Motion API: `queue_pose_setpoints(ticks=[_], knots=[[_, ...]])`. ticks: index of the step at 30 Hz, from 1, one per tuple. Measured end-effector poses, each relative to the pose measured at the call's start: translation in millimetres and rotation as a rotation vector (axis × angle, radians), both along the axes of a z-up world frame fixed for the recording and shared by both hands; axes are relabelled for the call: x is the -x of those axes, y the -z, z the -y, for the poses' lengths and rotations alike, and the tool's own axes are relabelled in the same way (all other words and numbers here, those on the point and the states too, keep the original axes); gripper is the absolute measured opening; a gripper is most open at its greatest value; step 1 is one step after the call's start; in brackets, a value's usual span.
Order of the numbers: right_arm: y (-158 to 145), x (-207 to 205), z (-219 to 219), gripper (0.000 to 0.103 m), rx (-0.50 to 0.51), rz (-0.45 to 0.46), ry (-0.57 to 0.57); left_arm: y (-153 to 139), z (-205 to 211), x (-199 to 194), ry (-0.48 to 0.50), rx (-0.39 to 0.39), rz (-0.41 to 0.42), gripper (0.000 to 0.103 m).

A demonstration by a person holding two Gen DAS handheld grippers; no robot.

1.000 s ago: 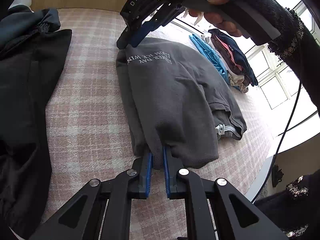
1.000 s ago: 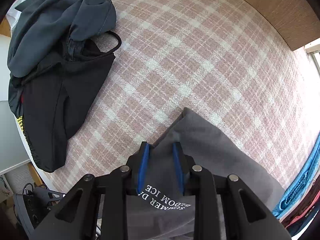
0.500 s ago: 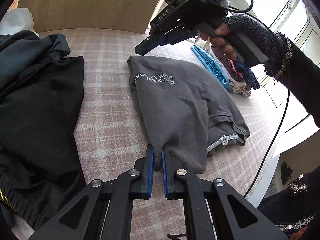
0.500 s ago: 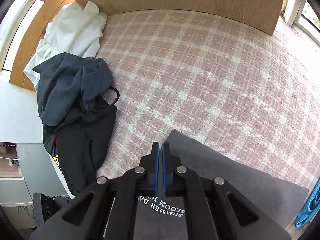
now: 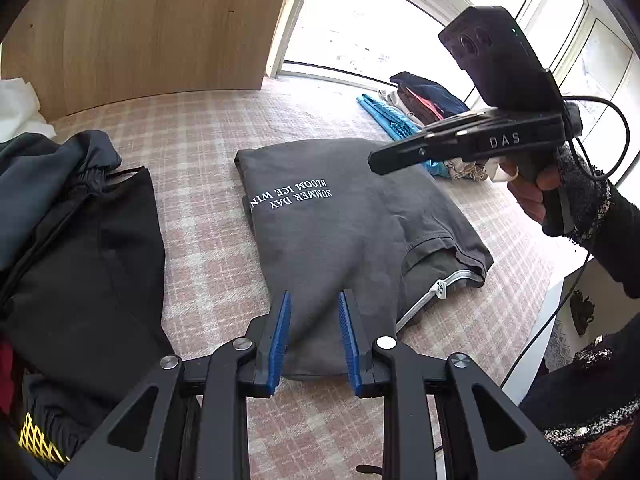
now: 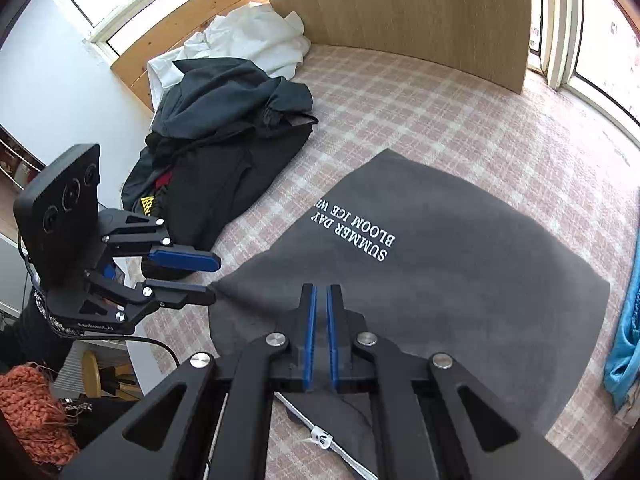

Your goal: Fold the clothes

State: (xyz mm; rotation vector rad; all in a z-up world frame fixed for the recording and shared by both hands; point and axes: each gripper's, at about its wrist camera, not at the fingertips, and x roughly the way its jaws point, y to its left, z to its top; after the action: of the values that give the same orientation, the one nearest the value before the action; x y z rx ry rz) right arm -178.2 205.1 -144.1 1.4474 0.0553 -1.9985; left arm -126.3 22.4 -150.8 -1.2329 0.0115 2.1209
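**Grey shirt folded on the plaid bed, both grippers off the cloth**

Left wrist view: the left gripper (image 5: 313, 300) has its blue pads spread and opening, the near edge of the grey shirt (image 5: 340, 232) showing between them without being pressed. The shirt lies folded flat on the pink plaid bedcover (image 5: 200, 248), its white lettering upside down from here and a zipped grey layer peeking out at its right corner. A pile of dark clothes (image 5: 80, 240) lies to the left, just beside the shirt. A stack of folded clothes (image 5: 416, 108) sits farther back by the window. The right gripper (image 5: 376, 162) hangs in the air above the shirt's far right part, held by a hand (image 5: 532, 192) in a dark knitted sleeve; its fingers look pressed together.

Right wrist view: the right gripper (image 6: 321, 292) has its pads nearly touching with nothing between them, above the grey shirt (image 6: 460, 280). The left gripper (image 6: 212, 280) sits at the shirt's left corner, fingers apart. The dark clothes (image 6: 224, 152) lie beyond, with a white cloth (image 6: 248, 40) behind them.
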Motion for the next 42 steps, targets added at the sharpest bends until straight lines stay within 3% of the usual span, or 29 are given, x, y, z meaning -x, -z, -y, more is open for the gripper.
queue_pose_setpoints(ticks=[3,4,7,11,13,16,17,20,23,26,29,32,34,37,42], knots=[[36,-25,-15,0.006,-0.044,0.049,0.025,28,-25,19,0.059,0.092,0.015,0.026],[34,-33,-29,0.006,-0.018,0.050,0.060,38,-29,24,0.062,0.128,0.040,0.021],[7,-55,-84,0.006,0.076,-0.026,0.232,24,-17,30,0.012,0.063,0.062,0.021],[-10,-77,-135,0.006,-0.015,-0.118,0.375,7,-29,25,0.082,0.040,0.017,0.021],[0,-79,-141,0.006,-0.066,-0.106,0.383,-1,-36,22,0.123,0.030,-0.008,0.021],[28,-89,-139,0.006,-0.116,-0.019,0.329,23,-55,18,0.220,0.075,0.021,0.025],[33,-95,-136,0.006,-0.149,-0.007,0.301,34,-58,16,0.233,0.112,0.015,0.015],[17,-103,-149,0.006,-0.117,-0.009,0.303,33,-40,25,0.169,0.054,0.077,0.006],[-6,-92,-164,0.006,-0.048,-0.061,0.360,12,-31,28,0.141,0.049,0.023,0.008],[-15,-68,-160,0.006,-0.073,-0.132,0.384,-2,-33,43,0.131,0.041,-0.034,0.016],[-2,-45,-149,0.006,-0.074,-0.131,0.380,11,-36,65,0.106,0.029,-0.015,0.017],[30,-37,-145,0.006,-0.138,-0.017,0.340,34,-31,73,0.069,0.050,0.050,0.021],[24,-38,-147,0.006,-0.121,-0.011,0.336,37,-23,74,0.044,0.034,0.080,0.021],[6,-29,-151,0.006,-0.076,-0.055,0.342,16,-16,83,0.016,-0.005,0.040,0.021],[-9,14,-145,0.006,-0.070,-0.125,0.348,7,-47,134,0.054,-0.049,0.024,0.021]])
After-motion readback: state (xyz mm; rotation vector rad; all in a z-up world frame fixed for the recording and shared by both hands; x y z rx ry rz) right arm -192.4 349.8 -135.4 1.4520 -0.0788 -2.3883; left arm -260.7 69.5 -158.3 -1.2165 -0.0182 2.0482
